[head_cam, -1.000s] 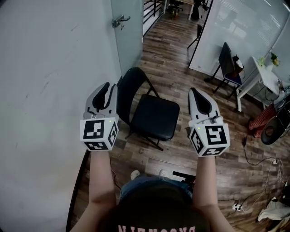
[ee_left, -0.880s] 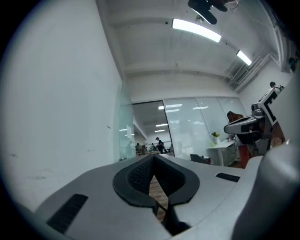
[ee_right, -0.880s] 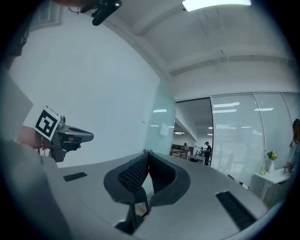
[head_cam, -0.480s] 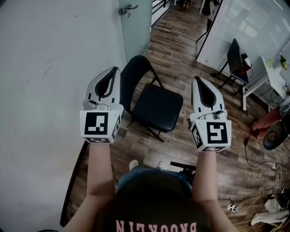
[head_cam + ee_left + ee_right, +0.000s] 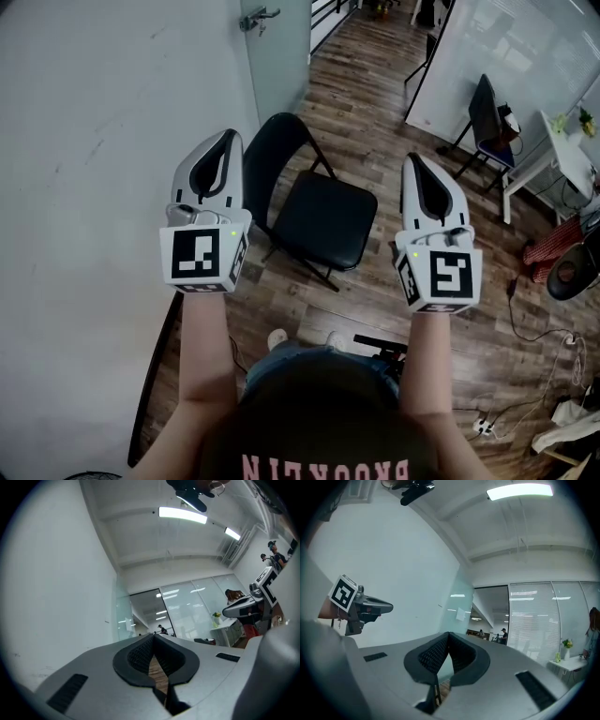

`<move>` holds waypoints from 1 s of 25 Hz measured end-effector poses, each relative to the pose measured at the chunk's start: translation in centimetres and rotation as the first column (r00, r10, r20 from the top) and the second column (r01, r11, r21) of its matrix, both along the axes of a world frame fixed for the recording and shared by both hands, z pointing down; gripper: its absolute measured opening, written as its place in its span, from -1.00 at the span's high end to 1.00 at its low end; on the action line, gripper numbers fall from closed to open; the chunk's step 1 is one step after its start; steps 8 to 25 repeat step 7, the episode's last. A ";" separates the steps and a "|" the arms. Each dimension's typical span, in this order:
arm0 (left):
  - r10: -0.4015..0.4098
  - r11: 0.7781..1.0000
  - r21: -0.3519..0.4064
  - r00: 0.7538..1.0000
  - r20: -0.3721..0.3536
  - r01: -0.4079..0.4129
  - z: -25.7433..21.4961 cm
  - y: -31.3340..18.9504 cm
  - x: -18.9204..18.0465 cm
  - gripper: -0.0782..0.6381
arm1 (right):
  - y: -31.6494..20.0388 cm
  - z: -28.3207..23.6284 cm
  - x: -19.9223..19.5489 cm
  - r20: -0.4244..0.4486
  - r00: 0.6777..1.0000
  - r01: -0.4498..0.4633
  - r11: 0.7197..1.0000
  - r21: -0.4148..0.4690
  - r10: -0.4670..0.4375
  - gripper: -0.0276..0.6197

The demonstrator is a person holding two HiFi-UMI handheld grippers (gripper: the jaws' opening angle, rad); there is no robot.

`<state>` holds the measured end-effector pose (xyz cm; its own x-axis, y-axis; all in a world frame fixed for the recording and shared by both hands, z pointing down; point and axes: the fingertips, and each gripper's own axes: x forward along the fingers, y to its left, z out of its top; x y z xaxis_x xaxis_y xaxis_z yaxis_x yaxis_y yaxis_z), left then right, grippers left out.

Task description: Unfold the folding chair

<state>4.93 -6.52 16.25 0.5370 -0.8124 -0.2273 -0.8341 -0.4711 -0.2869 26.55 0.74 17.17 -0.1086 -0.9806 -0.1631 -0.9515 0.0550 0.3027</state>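
The black folding chair (image 5: pixel 323 220) stands unfolded on the wood floor, its back (image 5: pixel 272 155) toward the white wall and its padded seat level. My left gripper (image 5: pixel 229 137) hangs above and left of the chair back, shut, with nothing between its jaws. My right gripper (image 5: pixel 413 159) is held up to the right of the seat, also shut and empty. Neither touches the chair. Both gripper views look slightly upward at the ceiling and glass partitions; the left gripper (image 5: pixel 153 636) and right gripper (image 5: pixel 448 634) show their tips pressed together.
A white wall (image 5: pixel 84 122) and a glass door with a handle (image 5: pixel 259 17) are on the left. Another dark chair (image 5: pixel 487 117) and a white desk (image 5: pixel 562 155) stand at the right. Cables and a power strip (image 5: pixel 487 427) lie on the floor. My shoes (image 5: pixel 278 338) are near the chair.
My left gripper rose and drifted slightly away from the chair back, and its jaws closed. The right gripper barely moved. The chair stays unfolded in place.
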 end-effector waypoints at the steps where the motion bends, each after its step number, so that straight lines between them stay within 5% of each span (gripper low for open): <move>1: 0.000 1.000 0.001 1.000 0.004 0.000 0.0 0.1 0.2 0.78 | 0.1 -0.1 0.2 0.000 1.000 0.000 1.000 0.005 0.000 0.91; 25: 0.002 1.000 0.005 1.000 0.003 -0.002 -0.3 0.6 1.4 0.78 | 1.2 -0.3 1.6 -0.007 1.000 -0.009 1.000 0.019 0.009 0.91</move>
